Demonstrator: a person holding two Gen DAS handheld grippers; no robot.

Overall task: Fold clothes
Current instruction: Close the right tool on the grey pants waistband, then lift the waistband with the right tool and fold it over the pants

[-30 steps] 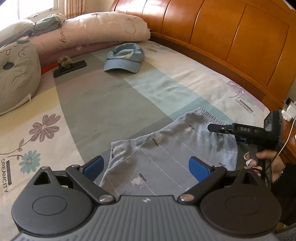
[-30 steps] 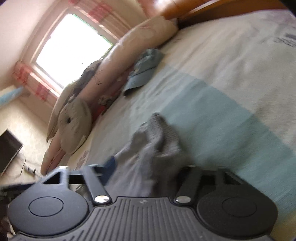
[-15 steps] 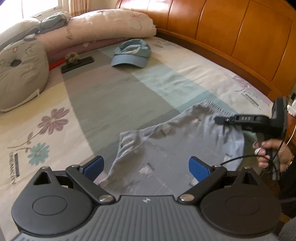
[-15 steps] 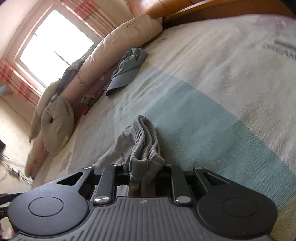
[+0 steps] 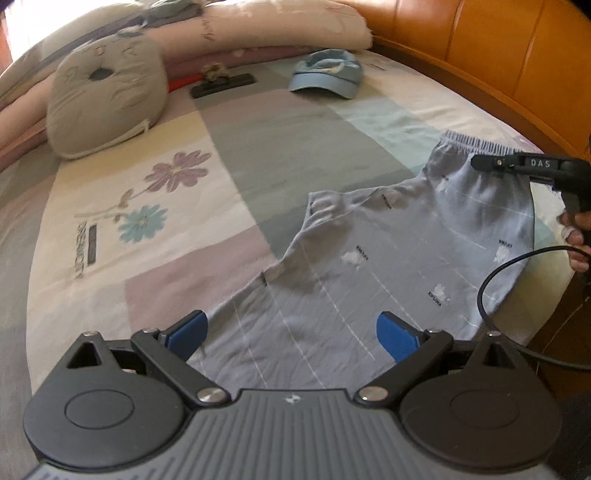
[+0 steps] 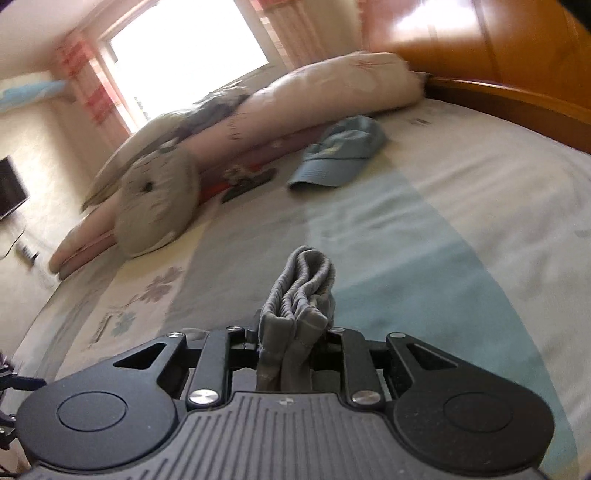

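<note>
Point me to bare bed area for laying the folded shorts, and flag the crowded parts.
Free: the wide grey and teal bands between the shorts and the blue cap, and the flower-print patch below the cat cushion. Crowded: the far edge, with pillows, cushion, a black clip and the cap, and the strip by the right gripper.

We see open bedspread (image 5: 240, 155) left of the shorts (image 5: 388, 266), cat cushion (image 5: 105, 92), cap (image 5: 327, 75) and dark flat object (image 5: 223, 83) beyond them, headboard (image 5: 498, 48) behind.
</note>
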